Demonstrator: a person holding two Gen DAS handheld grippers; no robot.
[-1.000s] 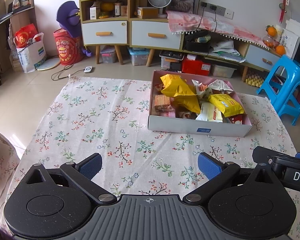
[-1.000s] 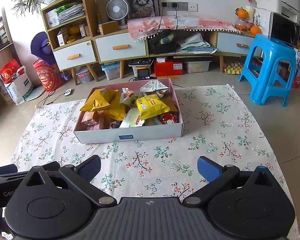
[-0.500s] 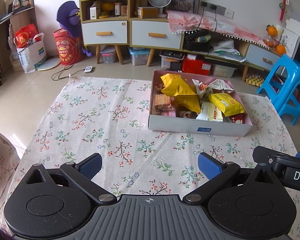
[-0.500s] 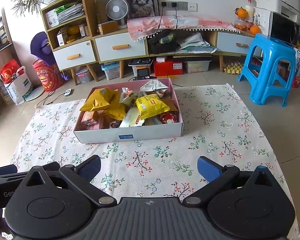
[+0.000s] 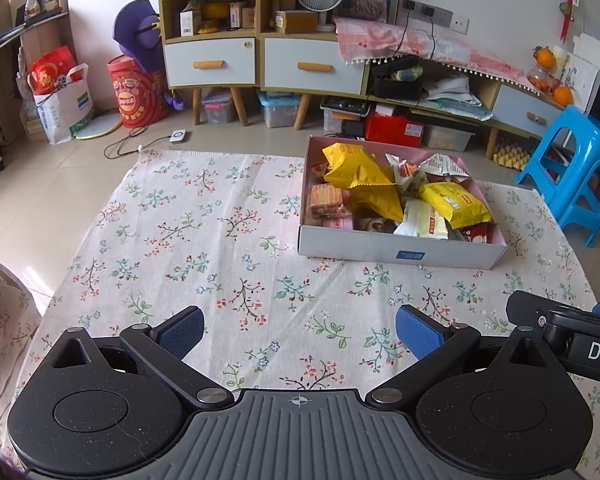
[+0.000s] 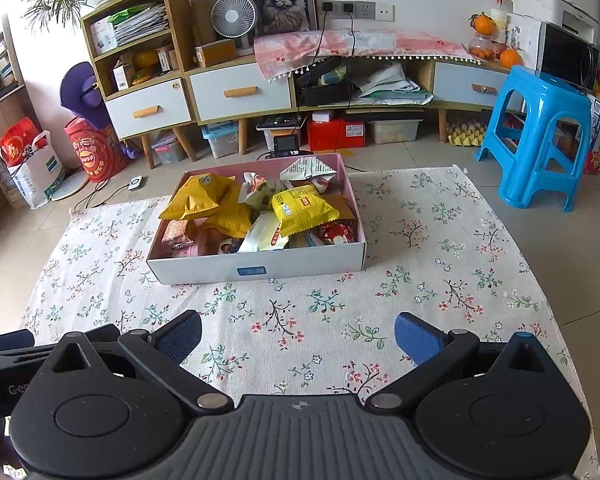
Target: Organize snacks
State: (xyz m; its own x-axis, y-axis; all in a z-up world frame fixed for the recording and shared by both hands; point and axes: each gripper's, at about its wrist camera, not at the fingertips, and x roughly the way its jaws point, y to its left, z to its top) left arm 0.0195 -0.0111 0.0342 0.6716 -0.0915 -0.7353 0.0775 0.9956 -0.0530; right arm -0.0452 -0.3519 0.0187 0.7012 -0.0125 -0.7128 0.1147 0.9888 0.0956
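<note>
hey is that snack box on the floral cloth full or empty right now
Full. The snack box has no lid on and is heaped with packets, a yellow bag lying on top, some rising above its rim.

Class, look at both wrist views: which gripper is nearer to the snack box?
Right, slightly. The right gripper faces the snack box almost head-on; from the left gripper the box lies ahead and off to its right.

The left claw point(image 5: 299, 331) is hanging over the flowered cloth point(image 5: 204, 232), its blue pads point(image 5: 418, 331) spread wide with nothing between them. Ahead and to the right, a shallow box point(image 5: 400, 250) is sitting on the cloth, heaped with snack packets point(image 5: 454, 204), several of them yellow. A blue stool point(image 5: 580, 184) is standing beyond the cloth's right edge.
</note>
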